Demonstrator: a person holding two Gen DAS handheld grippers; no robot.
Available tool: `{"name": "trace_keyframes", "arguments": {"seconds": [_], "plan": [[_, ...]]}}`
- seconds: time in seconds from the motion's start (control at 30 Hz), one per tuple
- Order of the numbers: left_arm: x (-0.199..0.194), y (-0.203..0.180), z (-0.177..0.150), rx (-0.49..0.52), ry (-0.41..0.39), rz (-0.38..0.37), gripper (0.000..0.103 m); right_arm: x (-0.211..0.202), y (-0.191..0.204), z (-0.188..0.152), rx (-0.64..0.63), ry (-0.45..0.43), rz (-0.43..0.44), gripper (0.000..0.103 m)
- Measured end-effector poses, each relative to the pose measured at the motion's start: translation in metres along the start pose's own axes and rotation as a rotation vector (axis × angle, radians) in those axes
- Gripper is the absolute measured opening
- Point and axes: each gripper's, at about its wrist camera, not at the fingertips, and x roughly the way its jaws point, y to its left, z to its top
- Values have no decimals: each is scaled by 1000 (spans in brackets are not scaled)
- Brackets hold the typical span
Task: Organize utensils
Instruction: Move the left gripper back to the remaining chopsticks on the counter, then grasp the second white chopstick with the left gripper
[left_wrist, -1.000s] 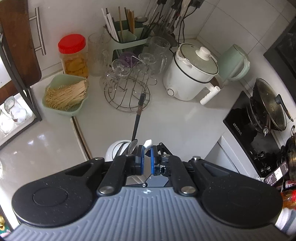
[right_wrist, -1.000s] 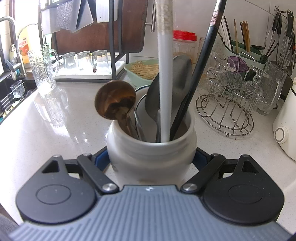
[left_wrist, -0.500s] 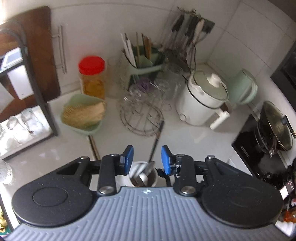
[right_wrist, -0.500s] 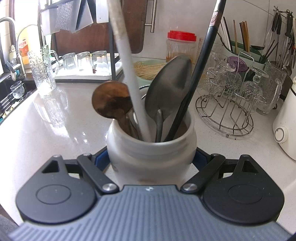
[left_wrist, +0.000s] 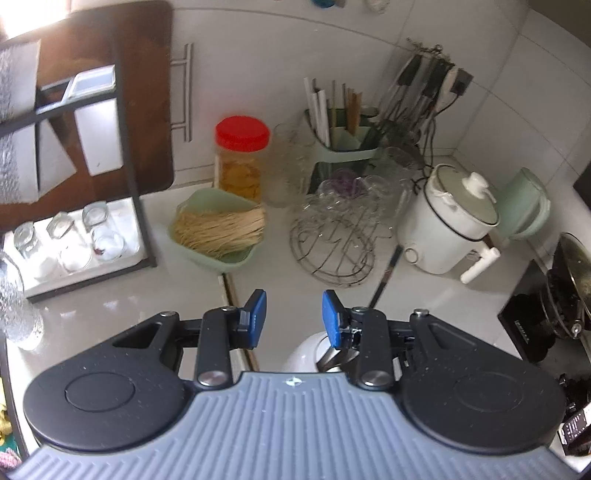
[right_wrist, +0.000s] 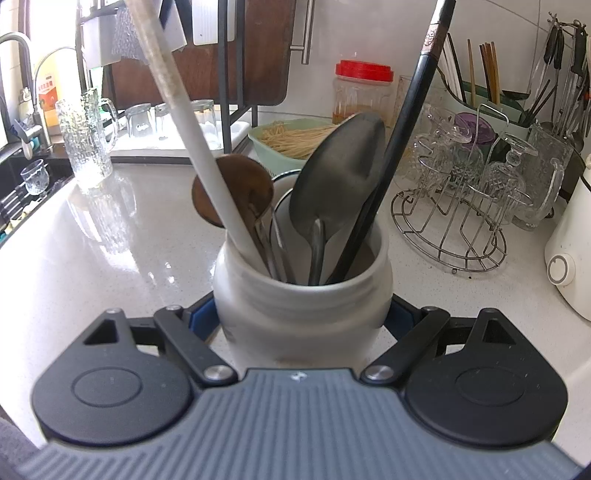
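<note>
My right gripper (right_wrist: 302, 317) is shut on a white ceramic jar (right_wrist: 303, 306) that stands on the counter, its pads pressing on both sides. In the jar stand a white-handled utensil (right_wrist: 184, 122) leaning left, a wooden spoon (right_wrist: 232, 192), a large grey spoon (right_wrist: 340, 177) and a long black handle (right_wrist: 406, 140). My left gripper (left_wrist: 294, 318) hovers above the jar (left_wrist: 306, 354). Its jaws have just been opening, and nothing is between the blue pads (left_wrist: 257, 317). The black handle (left_wrist: 388, 273) sticks out past the right pad.
A green bowl of noodles (left_wrist: 218, 236), a red-lidded jar (left_wrist: 242, 158), a wire rack of glasses (left_wrist: 332, 251) and a white cooker (left_wrist: 447, 229) stand behind the jar. A green caddy of chopsticks (left_wrist: 343, 147) is at the wall. A black shelf (left_wrist: 136, 192) with glasses stands left.
My left gripper let go of the white handle, opened and drew back above the jar. The white-handled utensil tipped to lean left in the jar. The right gripper kept still.
</note>
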Motion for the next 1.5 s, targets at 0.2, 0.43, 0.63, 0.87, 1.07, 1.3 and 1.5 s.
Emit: {"name": "trace_keyframes", "arguments": {"seconds": [0.2, 0.43, 0.63, 0.87, 1.07, 1.3, 1.5], "plan": [[15, 20, -13, -57, 23, 12, 38, 0, 0, 0, 4, 0, -1, 92], [40, 50, -25, -112, 49, 46, 43, 1, 1, -1, 14, -2, -7, 91], [81, 78, -39, -149, 86, 58, 43, 3, 0, 1, 23, 2, -12, 91], [135, 95, -51, -160, 168, 36, 43, 2, 1, 3, 24, 20, -20, 91], [177, 99, -55, -141, 215, 36, 43, 1, 0, 3, 29, 34, -32, 92], [203, 79, -55, 46, 236, 88, 41, 1, 0, 4, 30, 40, -33, 92], [216, 81, -57, 62, 261, 102, 41, 2, -1, 4, 34, 46, -36, 91]]}}
